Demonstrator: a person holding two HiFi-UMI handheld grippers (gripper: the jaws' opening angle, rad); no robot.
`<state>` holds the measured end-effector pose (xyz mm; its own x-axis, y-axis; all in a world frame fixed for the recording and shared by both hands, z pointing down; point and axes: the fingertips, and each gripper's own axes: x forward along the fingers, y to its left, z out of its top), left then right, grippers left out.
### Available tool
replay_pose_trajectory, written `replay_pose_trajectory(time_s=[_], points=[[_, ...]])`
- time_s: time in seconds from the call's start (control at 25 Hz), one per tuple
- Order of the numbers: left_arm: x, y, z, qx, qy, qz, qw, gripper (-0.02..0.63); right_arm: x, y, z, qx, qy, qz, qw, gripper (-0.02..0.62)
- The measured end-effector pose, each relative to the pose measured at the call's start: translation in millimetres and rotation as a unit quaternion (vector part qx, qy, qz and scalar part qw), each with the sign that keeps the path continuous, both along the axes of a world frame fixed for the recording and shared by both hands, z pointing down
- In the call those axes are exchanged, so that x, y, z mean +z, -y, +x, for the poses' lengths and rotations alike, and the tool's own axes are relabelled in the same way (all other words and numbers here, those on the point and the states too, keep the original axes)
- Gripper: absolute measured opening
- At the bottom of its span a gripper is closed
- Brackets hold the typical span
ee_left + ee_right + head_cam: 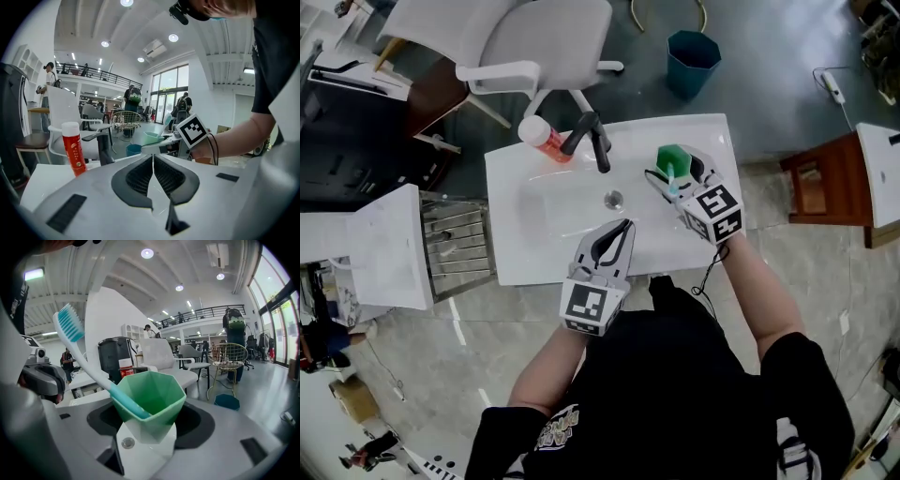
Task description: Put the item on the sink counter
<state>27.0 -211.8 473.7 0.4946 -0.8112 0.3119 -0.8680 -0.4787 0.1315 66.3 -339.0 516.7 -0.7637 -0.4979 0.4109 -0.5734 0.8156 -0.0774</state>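
Head view: cup (672, 159) base unseen

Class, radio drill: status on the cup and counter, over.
Left claw shut, empty, over basin front. Right claw shut on green cup, toothbrush inside, at sink counter right side. Faucet and red tube well clear.

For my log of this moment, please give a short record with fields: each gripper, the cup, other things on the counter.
left gripper: fingers together, empty, above the sink counter's front edge
right gripper: fingers on the green cup, over the counter's right side
cup contents: toothbrush leaning inside
behind basin: red bottle, black faucet
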Motion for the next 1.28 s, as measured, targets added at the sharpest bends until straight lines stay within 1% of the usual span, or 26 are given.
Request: replay_pose_trajectory(time_s=[0.36,0.72,1.12,1.28], points=[[21,16,2,-0.028,0.000,-0.030,0.9992,0.021,40,44,-3,-0.025,-0.022,-0.012,0.999,0.351],[28,31,-6,-0.052,0.003,-0.042,0.9978,0.021,74,77,-10,-0.032,-0.031,-0.020,0.999,0.352],[36,33,-19,-0.071,0.009,-0.057,0.9958,0.021,98,96,-16,-0.032,-0.047,-0.007,0.998,0.352],[39,35,-18,-0.074,0.008,-0.060,0.9954,0.021,105,98,-18,-0.036,-0.053,-0.003,0.998,0.353]])
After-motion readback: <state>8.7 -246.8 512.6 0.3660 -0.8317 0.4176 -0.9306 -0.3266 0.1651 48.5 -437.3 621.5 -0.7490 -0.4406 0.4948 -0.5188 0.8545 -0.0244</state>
